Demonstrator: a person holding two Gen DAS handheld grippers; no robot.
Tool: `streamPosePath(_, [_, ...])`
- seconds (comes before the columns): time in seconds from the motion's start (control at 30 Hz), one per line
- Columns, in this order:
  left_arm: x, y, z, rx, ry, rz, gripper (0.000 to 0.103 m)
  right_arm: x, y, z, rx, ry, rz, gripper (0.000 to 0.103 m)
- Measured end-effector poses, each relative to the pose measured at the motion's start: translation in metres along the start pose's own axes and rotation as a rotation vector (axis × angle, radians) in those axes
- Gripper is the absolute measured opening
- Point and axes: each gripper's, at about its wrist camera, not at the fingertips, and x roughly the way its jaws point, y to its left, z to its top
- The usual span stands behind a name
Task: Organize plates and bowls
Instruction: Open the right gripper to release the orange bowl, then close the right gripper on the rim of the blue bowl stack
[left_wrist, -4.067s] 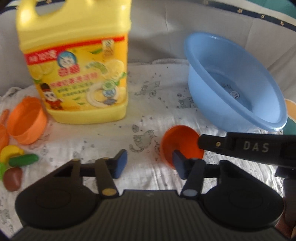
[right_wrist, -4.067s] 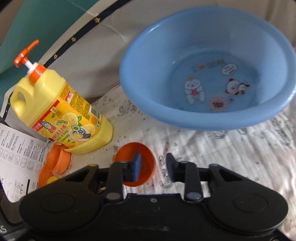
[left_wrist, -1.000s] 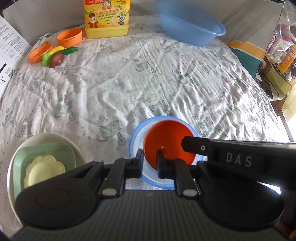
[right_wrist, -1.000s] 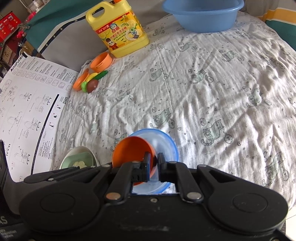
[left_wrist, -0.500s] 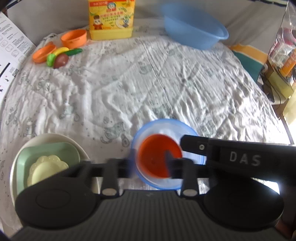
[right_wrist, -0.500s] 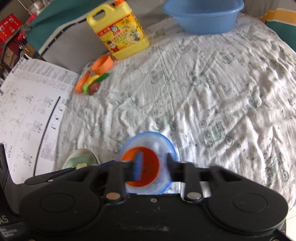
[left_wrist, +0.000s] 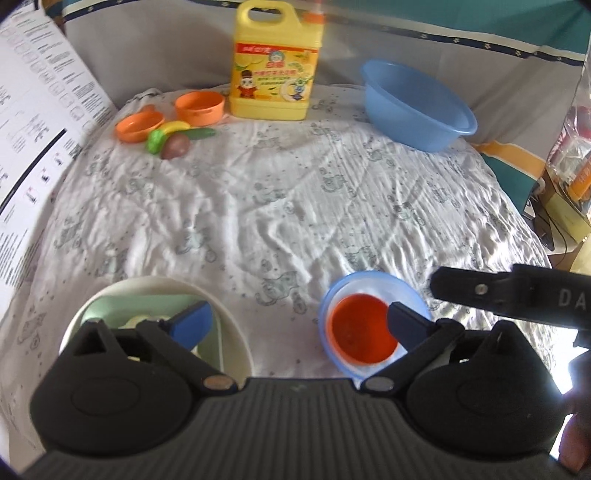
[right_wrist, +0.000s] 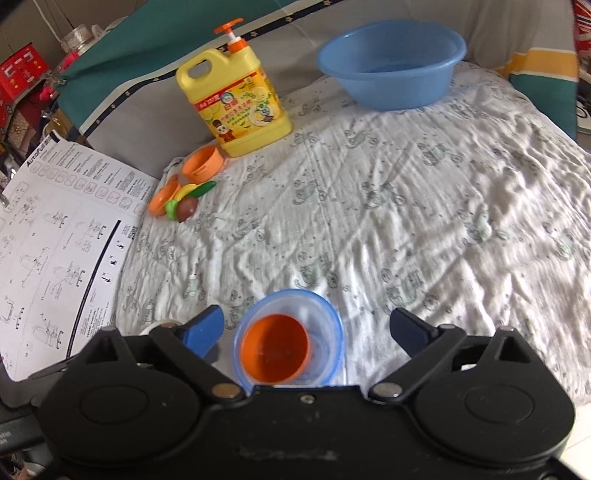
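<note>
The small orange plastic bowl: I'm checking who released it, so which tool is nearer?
Right. The right tool brackets the small orange plastic bowl; the left tool sits offset to its left.

Both wrist views look down-forward over bed; share orange bowl (left_wrist: 360, 328) (right_wrist: 274, 347), yellow bottle (left_wrist: 275, 74) (right_wrist: 236, 107).

big yellow detergent jug (left_wrist: 275, 74) with pump standing at the back, blue basin (left_wrist: 415, 105) off to its right, toy veggies (left_wrist: 173, 138) bunched near the jug, printed instruction sheet (right_wrist: 55, 236) on the left, wrinkly patterned cloth (left_wrist: 295, 206) under everything
</note>
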Motion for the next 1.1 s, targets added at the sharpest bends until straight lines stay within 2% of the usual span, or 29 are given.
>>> streamPosePath(0.4, [-0.004,0.0,-0.021,0.026,-0.013,-0.011,0.103,-0.013,-0.013,-0.026,0.033,-0.004,-0.038,0.103])
streamPosePath(0.7, [0.011,-0.009,-0.033,0.079,0.004,-0.03,0.103,0.0,-0.022,-0.033,0.067,0.02,-0.062,0.103])
streamPosePath(0.83, [0.02,-0.008,-0.033,0.068,0.009,-0.045,0.101,0.005,-0.024,-0.028,0.074,0.026,-0.061,0.099])
streamPosePath(1.0, [0.03,-0.004,-0.03,0.036,0.019,-0.073,0.088,0.017,-0.02,-0.024,0.073,0.049,-0.041,0.09])
streamPosePath(1.07, [0.033,-0.004,-0.029,0.032,0.02,-0.085,0.083,0.022,-0.018,-0.023,0.061,0.056,-0.035,0.079])
streamPosePath(1.1, [0.035,-0.004,-0.028,0.03,0.022,-0.089,0.081,0.025,-0.016,-0.022,0.058,0.062,-0.034,0.078])
